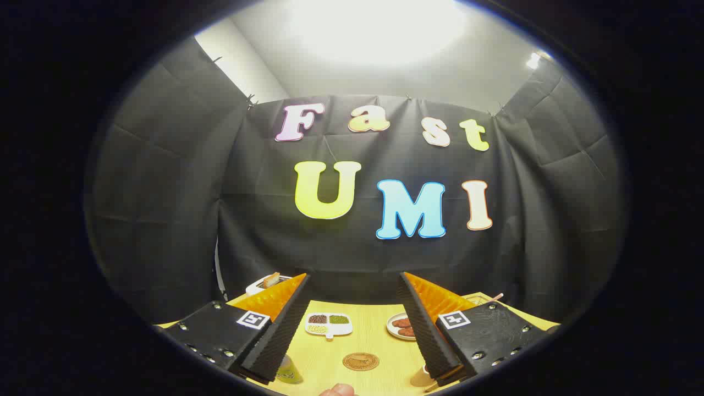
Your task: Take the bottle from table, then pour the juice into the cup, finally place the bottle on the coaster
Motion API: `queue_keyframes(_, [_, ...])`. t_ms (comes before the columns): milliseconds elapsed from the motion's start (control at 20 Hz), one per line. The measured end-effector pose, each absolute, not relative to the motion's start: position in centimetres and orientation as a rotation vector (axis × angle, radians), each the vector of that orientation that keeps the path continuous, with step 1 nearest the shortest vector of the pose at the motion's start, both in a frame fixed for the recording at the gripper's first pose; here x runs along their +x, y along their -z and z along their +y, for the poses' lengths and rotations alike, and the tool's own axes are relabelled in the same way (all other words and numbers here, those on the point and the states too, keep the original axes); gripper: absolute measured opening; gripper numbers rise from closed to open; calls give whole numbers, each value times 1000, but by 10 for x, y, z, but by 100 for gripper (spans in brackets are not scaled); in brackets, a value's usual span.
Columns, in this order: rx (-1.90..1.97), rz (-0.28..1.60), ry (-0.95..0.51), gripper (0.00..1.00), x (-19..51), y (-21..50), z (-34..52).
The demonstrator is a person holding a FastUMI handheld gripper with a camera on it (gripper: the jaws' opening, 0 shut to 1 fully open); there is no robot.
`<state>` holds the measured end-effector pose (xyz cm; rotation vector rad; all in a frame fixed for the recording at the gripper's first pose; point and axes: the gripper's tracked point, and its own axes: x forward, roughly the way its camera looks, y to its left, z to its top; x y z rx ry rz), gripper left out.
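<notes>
Above table (379, 344), gripper (355, 289) hovers level, fingers spread wide, holding nothing.

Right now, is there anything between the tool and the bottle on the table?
Nothing visible stands in the way. The tool is open and empty, held above the table. The bottle peeks out just under one finger, with the coaster lying on bare wood between the fingers and the cup under the other.

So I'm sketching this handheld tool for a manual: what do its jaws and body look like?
The gripper has two wedge-shaped jaws with ribbed inner faces, set open. Each sits on a black plate studded with silver screws and carries a square black-and-white marker.
</notes>
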<state>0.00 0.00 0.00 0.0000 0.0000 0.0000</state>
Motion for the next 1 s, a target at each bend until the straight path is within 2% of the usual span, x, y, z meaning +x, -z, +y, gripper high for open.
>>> queue_keyframes(1000, [4,-35,15,96,-10,-6,8])
